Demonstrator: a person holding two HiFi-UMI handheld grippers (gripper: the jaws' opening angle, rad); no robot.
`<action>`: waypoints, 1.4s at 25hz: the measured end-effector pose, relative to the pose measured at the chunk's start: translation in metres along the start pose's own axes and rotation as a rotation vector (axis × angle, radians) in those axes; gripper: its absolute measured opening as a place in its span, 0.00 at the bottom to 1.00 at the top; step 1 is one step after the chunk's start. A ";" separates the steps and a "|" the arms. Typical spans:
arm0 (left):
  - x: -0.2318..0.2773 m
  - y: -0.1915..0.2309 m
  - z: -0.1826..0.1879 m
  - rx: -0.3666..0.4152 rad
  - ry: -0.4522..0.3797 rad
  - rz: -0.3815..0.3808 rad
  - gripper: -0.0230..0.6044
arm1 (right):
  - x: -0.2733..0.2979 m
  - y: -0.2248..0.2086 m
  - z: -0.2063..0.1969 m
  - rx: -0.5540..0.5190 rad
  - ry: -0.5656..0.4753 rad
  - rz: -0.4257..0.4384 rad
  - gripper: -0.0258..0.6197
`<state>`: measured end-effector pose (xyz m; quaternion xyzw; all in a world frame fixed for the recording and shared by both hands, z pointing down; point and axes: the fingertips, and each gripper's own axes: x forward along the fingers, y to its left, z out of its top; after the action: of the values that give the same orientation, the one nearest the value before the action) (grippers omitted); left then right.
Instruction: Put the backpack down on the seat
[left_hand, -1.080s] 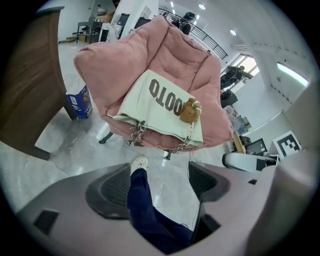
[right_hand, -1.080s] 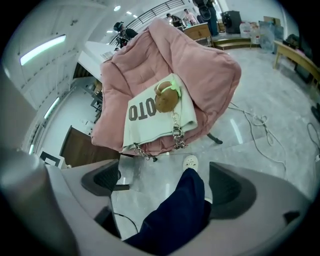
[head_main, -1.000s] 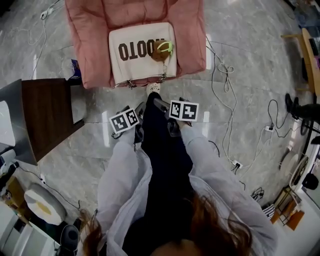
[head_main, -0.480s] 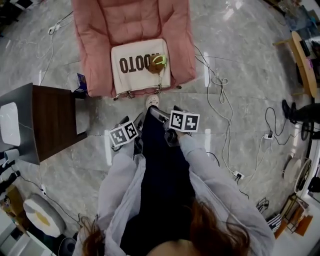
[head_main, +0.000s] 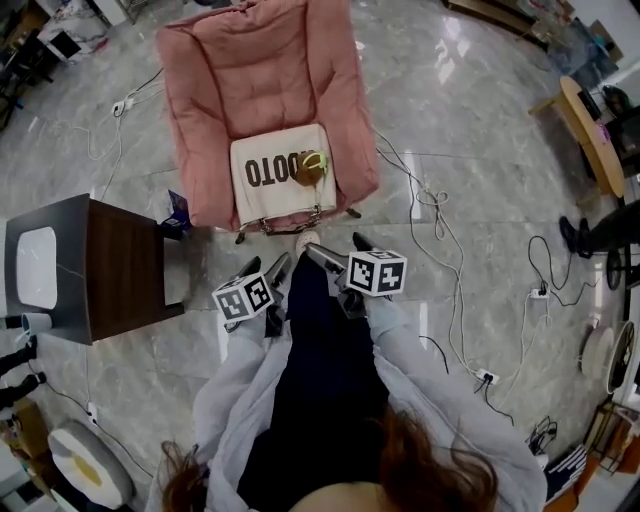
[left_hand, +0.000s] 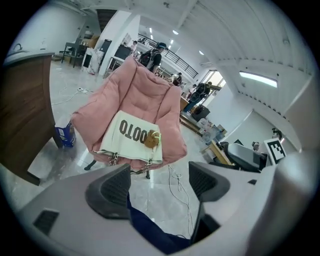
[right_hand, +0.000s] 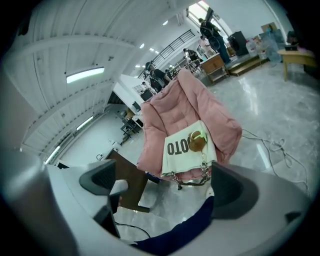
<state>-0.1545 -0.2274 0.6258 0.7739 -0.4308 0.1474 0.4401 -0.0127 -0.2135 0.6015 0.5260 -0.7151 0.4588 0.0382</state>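
A cream backpack (head_main: 281, 179) with dark lettering and a small brown plush charm (head_main: 309, 168) lies on the seat of a pink padded chair (head_main: 262, 90). Its chain straps hang over the seat's front edge. The left gripper view shows the backpack (left_hand: 132, 136) on the chair (left_hand: 145, 102), and so does the right gripper view, backpack (right_hand: 186, 146) on chair (right_hand: 180, 115). My left gripper (head_main: 272, 274) and right gripper (head_main: 322, 265) are held close to the person's body, well short of the chair. Both are open with nothing between their jaws.
A dark wooden side table (head_main: 85, 268) stands left of the chair, with a small blue carton (head_main: 177, 210) on the floor between them. Cables (head_main: 440, 215) trail over the marble floor on the right. A round wooden table (head_main: 585, 128) is at far right.
The chair and backpack now sit farther off in the head view, so the person has stepped back. Both grippers stay open and empty near the body.
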 end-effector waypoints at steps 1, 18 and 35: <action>-0.004 -0.003 0.004 0.018 -0.009 -0.006 0.63 | -0.006 0.003 0.006 0.003 -0.022 0.009 0.96; -0.072 -0.074 0.090 0.205 -0.251 -0.162 0.63 | -0.086 0.078 0.075 -0.279 -0.224 0.125 0.93; -0.114 -0.115 0.126 0.296 -0.388 -0.277 0.13 | -0.122 0.093 0.094 -0.490 -0.378 0.056 0.21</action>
<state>-0.1486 -0.2400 0.4206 0.8951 -0.3708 -0.0037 0.2474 0.0086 -0.1892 0.4239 0.5571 -0.8131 0.1678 0.0175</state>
